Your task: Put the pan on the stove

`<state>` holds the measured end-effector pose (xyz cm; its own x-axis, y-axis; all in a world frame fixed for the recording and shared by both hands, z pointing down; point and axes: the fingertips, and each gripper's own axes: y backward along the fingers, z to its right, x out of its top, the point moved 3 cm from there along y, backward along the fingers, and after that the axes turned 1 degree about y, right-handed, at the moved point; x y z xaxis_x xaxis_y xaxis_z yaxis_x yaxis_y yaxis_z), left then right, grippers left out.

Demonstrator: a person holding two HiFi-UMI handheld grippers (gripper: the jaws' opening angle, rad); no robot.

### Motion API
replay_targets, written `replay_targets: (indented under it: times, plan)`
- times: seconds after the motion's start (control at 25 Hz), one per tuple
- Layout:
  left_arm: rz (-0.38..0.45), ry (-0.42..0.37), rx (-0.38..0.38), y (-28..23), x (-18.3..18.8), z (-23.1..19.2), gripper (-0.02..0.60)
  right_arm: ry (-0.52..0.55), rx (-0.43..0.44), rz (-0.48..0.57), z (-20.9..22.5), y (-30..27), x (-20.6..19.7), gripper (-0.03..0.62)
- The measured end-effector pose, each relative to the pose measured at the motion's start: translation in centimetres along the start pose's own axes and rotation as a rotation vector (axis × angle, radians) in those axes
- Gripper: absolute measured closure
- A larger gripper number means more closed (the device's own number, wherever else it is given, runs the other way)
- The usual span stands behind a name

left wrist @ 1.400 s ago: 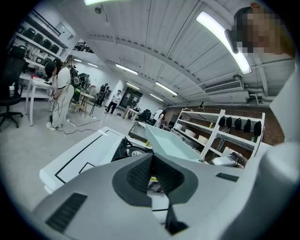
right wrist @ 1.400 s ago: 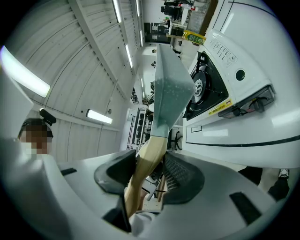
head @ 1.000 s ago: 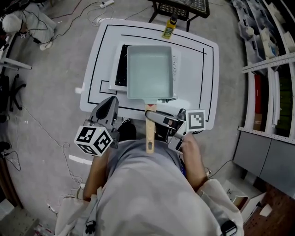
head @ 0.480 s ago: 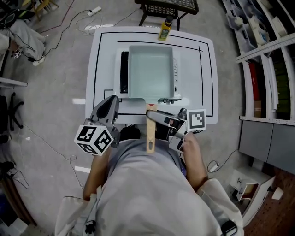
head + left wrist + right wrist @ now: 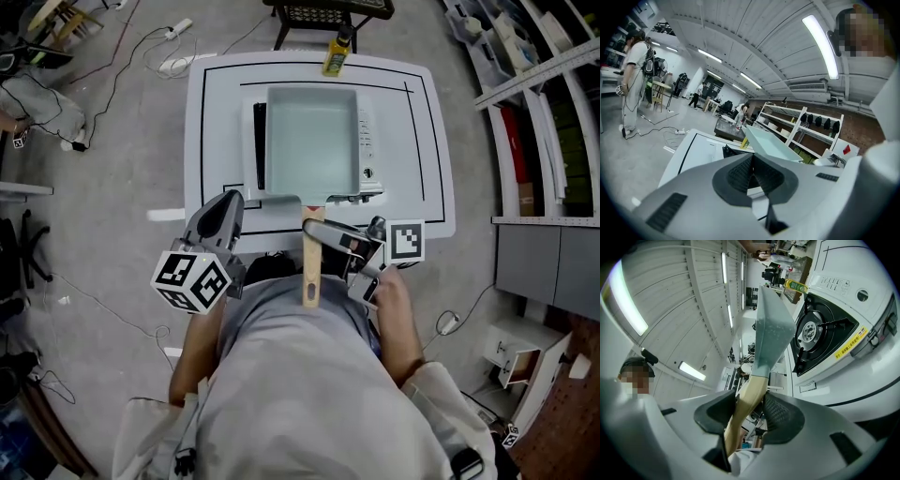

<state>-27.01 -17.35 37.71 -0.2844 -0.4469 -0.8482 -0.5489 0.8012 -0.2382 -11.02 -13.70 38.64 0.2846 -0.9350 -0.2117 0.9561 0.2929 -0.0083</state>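
A pale blue rectangular pan hangs over the white portable gas stove on the white table. Its wooden handle points back at me. My right gripper is shut on that handle near the pan. In the right gripper view the pan is seen edge-on, with a gap between it and the black burner; the handle runs between the jaws of the right gripper. My left gripper is off the table's near left edge. The left gripper is shut on nothing.
A yellow bottle stands at the table's far edge, with a black stand behind it. Shelving runs along the right. Cables lie on the floor to the left. Black lines are marked on the table.
The head view has drifted, so the table sits a little differently in frame. The pan stays over the stove in my right gripper. The left gripper has not moved.
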Motion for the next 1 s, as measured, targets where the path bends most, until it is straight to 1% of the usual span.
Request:
replay_targets:
  times: [0.12, 0.4, 0.64, 1.0]
  plan:
    - [-0.008, -0.001, -0.001, 0.1, -0.3, -0.7, 0.574, -0.001, -0.007, 0.007, 0.0, -0.5, -0.2, 0.408]
    - [-0.01, 0.024, -0.028, 0.1, -1.1, -1.0, 0.574, 0.013, -0.035, -0.006, 0.5, -0.4, -0.4, 0.408]
    - [-0.006, 0.025, -0.025, 0.2, -1.3, -1.1, 0.574, 0.005, -0.022, -0.019, 0.9, -0.7, -0.4, 0.408]
    - [-0.006, 0.009, -0.025, 0.0, -1.0, -0.4, 0.574, 0.025, -0.008, -0.039, 0.9, -0.6, -0.2, 0.408]
